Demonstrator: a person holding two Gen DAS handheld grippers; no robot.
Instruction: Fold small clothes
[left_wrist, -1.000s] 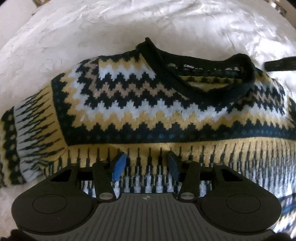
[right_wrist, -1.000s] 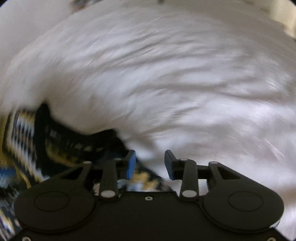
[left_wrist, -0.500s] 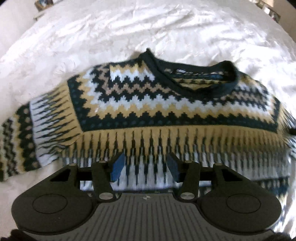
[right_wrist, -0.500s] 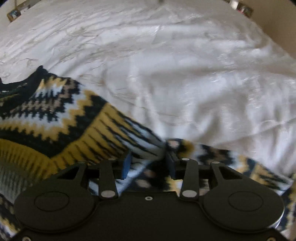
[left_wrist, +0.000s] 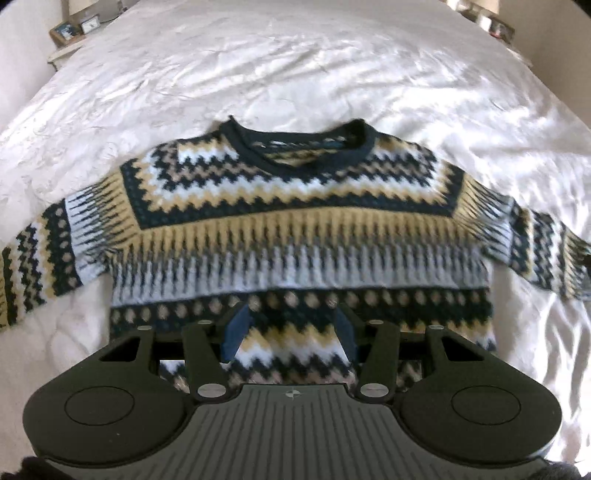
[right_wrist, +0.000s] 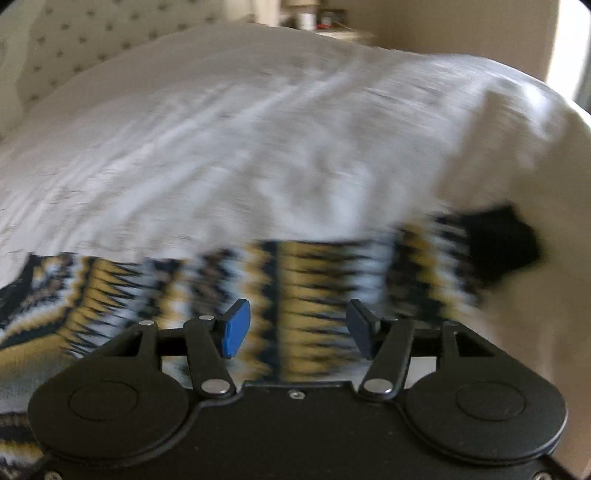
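Observation:
A knitted sweater (left_wrist: 295, 221) in navy, yellow and white zigzags lies flat on the bed, neck at the far side and both sleeves spread out. My left gripper (left_wrist: 291, 325) hovers over its lower body, jaws apart, with nothing pinched. In the blurred right wrist view the right sleeve (right_wrist: 317, 277) runs across the picture to a dark cuff (right_wrist: 502, 243). My right gripper (right_wrist: 298, 325) hangs over that sleeve, jaws opening. The knit shows through the gap, and the blue pads (right_wrist: 236, 326) do not press on it.
A crumpled white duvet (left_wrist: 295, 74) covers the whole bed. A bedside shelf with small frames (left_wrist: 70, 29) stands at the far left, and more small items (left_wrist: 495, 22) at the far right. A patterned headboard (right_wrist: 110, 33) and the bed's right edge (right_wrist: 535, 147) show in the right wrist view.
The left gripper has pulled back and up, so the whole sweater now shows. The right gripper has swept from the neck out along the right sleeve toward the cuff, and its jaws have widened.

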